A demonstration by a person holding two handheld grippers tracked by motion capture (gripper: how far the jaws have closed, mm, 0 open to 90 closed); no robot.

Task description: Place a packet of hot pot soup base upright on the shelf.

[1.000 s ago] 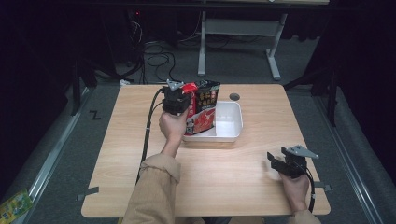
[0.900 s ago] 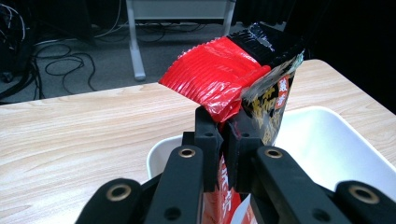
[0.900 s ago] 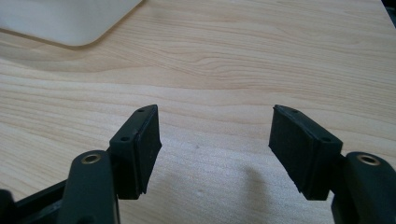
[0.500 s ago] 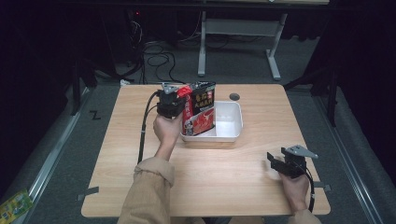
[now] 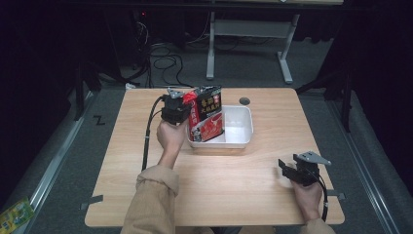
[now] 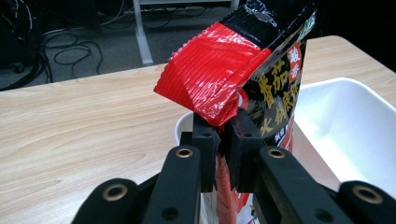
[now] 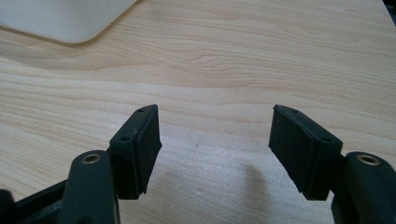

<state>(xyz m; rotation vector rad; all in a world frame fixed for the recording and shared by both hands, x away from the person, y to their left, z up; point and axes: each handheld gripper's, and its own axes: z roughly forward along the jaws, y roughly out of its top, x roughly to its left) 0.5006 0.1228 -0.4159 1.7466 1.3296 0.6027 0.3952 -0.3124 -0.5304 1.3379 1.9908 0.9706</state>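
Dark floor and cables ring the wooden bench (image 5: pixel 146 195). My left gripper (image 6: pixel 223 140) has its jaws pinched on the red sealed edge of the sauce packet (image 5: pixel 207 117), which stands upright in the white tub (image 5: pixel 243 136) at the tub's nine o'clock end. My right gripper (image 7: pixel 215 149) rests at five o'clock, jaws wide and empty. I judge I am placing the packet; next I should loosen my grip and back away.
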